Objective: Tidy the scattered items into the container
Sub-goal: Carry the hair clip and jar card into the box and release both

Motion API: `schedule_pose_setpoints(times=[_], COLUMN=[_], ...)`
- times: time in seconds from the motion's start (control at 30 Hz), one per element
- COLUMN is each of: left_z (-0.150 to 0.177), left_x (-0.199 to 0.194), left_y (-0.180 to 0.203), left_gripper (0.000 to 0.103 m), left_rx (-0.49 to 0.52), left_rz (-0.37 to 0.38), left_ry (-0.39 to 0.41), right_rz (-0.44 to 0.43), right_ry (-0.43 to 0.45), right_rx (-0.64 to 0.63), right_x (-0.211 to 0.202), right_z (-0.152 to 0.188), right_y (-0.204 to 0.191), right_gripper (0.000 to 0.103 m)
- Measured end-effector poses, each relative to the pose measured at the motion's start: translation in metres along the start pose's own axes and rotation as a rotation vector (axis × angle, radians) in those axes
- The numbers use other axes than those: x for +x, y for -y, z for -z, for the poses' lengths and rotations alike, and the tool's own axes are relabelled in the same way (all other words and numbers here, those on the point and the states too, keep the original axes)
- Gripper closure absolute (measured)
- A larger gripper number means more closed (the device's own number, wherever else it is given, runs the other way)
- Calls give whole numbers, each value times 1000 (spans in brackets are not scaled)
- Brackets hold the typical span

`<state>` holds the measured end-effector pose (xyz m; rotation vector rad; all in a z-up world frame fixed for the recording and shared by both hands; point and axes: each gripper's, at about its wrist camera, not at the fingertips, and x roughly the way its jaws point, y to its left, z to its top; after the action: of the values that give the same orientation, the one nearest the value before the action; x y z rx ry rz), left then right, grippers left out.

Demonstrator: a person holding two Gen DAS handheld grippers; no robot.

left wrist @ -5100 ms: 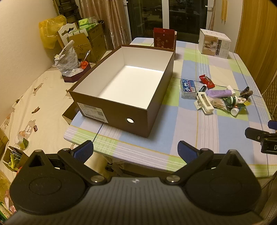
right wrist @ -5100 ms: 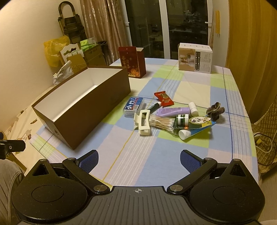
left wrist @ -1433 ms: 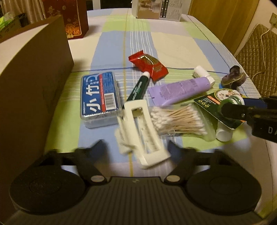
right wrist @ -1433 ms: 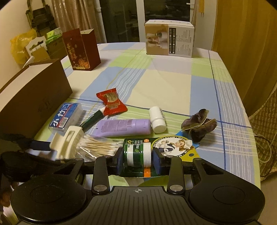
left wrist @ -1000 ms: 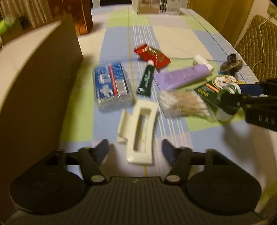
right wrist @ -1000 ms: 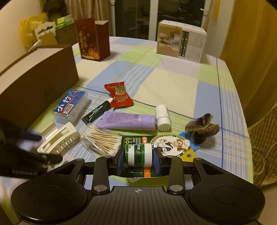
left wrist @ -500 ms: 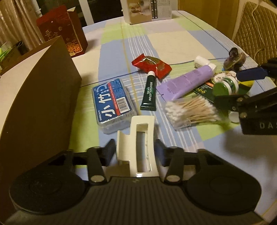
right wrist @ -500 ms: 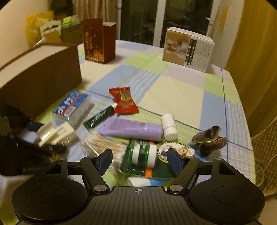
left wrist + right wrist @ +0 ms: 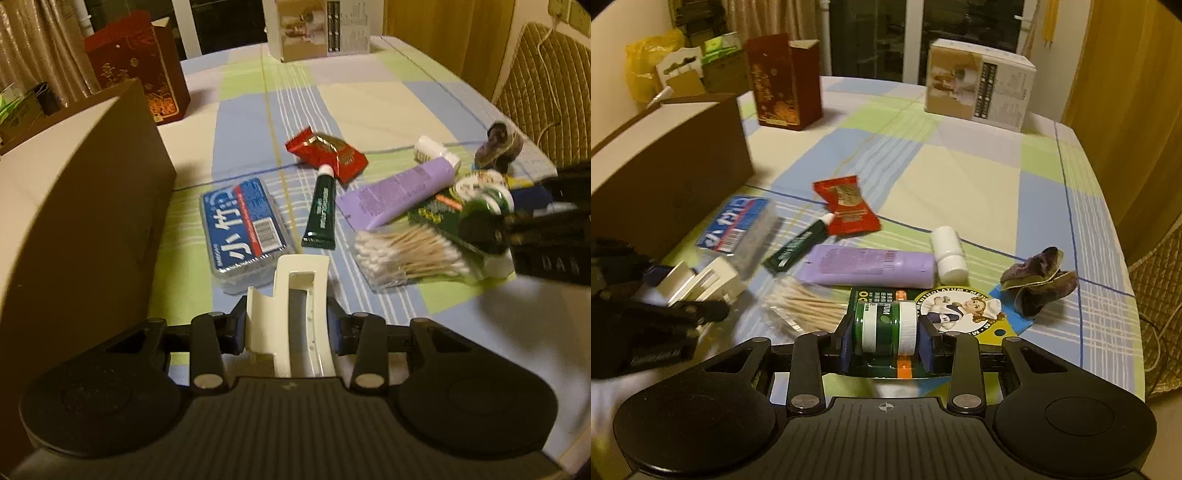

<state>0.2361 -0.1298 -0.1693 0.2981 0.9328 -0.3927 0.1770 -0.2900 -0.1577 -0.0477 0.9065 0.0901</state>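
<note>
On checked cloth, left hand-held gripper pinching ribbed cream clip, right hand-held gripper squeezing round green jar.

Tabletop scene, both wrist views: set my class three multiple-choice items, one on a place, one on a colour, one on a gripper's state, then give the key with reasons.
1. Where does the dark green tube lie?
A. between the blue toothpick box and the purple tube
B. inside the brown box
C. on the white carton

2. What colour is the snack packet?
A. yellow
B. red
C. white

3. What is the left gripper doing?
A. hanging open
B. shut on the cotton swabs
C. shut on the white hair claw clip

Key: 1 A, the tube sits on the cloth between those two; 2 B, its wrapper is red; 3 C, both pads press the clip's sides.
</note>
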Motion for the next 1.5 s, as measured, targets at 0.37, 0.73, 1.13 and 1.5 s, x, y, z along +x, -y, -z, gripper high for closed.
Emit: schedule_pose_setpoints(times=[0.37,0.73,1.13,1.5], left_z=[-5,-18,13,42], left_x=[-61,-138,-163,-174], left_y=[-8,-72,-182,-230], left_gripper=[67,67,67,67], left_rx=[23,-92,-262,-340], left_rz=[22,-14,-210,-242], left_ry=[72,199,185,153], right_rz=[-39,-137,-318,-420], right_ry=[98,205,271,221], right_rx=[7,38,-94,-226], right_x=[-51,-94,-91,-61], right_z=[1,-29,-85,-93], right_y=[-24,-70,-175,-255], right_gripper=[65,65,65,65])
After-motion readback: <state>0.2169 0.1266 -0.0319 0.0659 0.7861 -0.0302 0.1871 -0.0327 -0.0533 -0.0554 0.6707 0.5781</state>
